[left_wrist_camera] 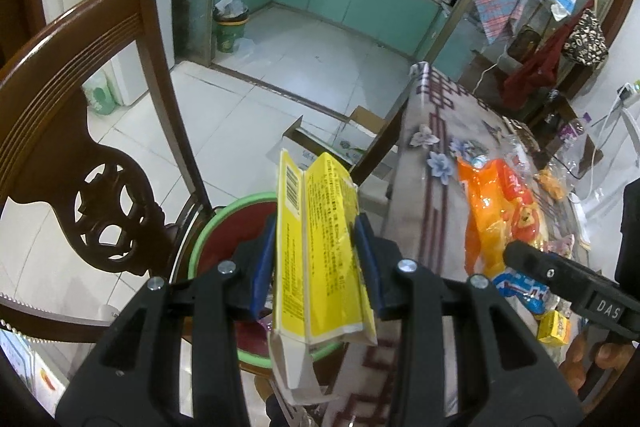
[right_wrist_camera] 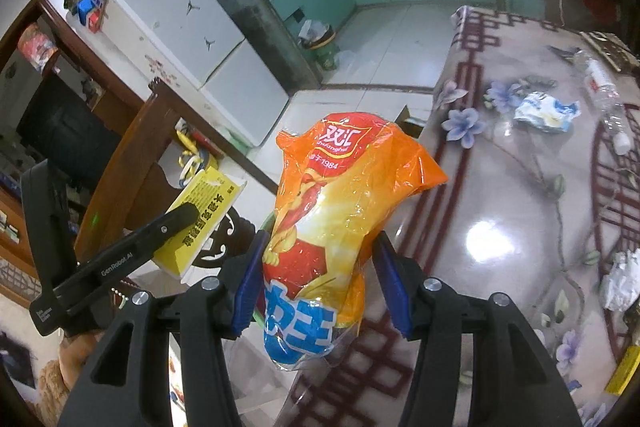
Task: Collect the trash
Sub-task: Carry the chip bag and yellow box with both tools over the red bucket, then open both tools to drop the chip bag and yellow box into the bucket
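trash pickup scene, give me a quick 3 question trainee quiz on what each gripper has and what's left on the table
1. True or false: the left gripper is shut on a yellow carton.
2. What does the right gripper hold? A) clear bottle B) orange snack bag C) white tissue
3. Name one piece of trash lying on the table.

Key:
1. True
2. B, the orange snack bag
3. The crumpled blue-white wrapper, the clear plastic bottle, or the crumpled white tissue
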`<move>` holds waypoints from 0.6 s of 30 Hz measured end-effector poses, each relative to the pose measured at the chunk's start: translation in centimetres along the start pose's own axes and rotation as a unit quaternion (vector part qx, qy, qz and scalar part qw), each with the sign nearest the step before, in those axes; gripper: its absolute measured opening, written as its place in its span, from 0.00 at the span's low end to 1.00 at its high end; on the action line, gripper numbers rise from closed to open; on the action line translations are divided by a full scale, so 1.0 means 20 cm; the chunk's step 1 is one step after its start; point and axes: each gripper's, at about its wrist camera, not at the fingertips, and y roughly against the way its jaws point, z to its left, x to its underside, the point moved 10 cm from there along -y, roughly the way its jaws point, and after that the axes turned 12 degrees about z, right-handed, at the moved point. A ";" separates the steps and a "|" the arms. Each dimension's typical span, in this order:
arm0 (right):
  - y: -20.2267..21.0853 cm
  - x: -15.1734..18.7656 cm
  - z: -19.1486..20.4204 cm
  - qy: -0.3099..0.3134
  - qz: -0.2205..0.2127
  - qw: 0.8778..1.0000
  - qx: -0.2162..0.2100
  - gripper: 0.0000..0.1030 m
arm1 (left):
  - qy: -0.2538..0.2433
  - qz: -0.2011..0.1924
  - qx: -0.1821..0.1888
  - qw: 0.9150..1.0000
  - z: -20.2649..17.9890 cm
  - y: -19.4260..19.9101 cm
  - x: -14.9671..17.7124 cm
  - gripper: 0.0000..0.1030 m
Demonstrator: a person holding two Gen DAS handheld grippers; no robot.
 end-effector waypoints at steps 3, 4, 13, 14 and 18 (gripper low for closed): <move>-0.07 -0.02 0.03 0.010 0.013 1.000 0.001 0.50 | 0.006 0.006 -0.003 1.000 0.04 -0.04 -0.02 0.36; -0.08 -0.03 0.04 0.012 0.016 1.000 0.001 0.50 | 0.007 0.007 -0.004 1.000 0.05 -0.05 -0.03 0.36; -0.26 -0.07 0.13 0.041 0.050 0.998 0.002 0.51 | 0.019 0.013 -0.020 1.000 0.17 -0.14 -0.13 0.37; -0.27 -0.08 0.14 0.044 0.052 0.998 0.003 0.51 | 0.021 0.015 -0.022 0.999 0.18 -0.15 -0.13 0.36; -0.31 -0.10 0.17 0.056 0.056 0.997 0.001 0.58 | 0.030 0.020 -0.027 0.999 0.22 -0.18 -0.14 0.45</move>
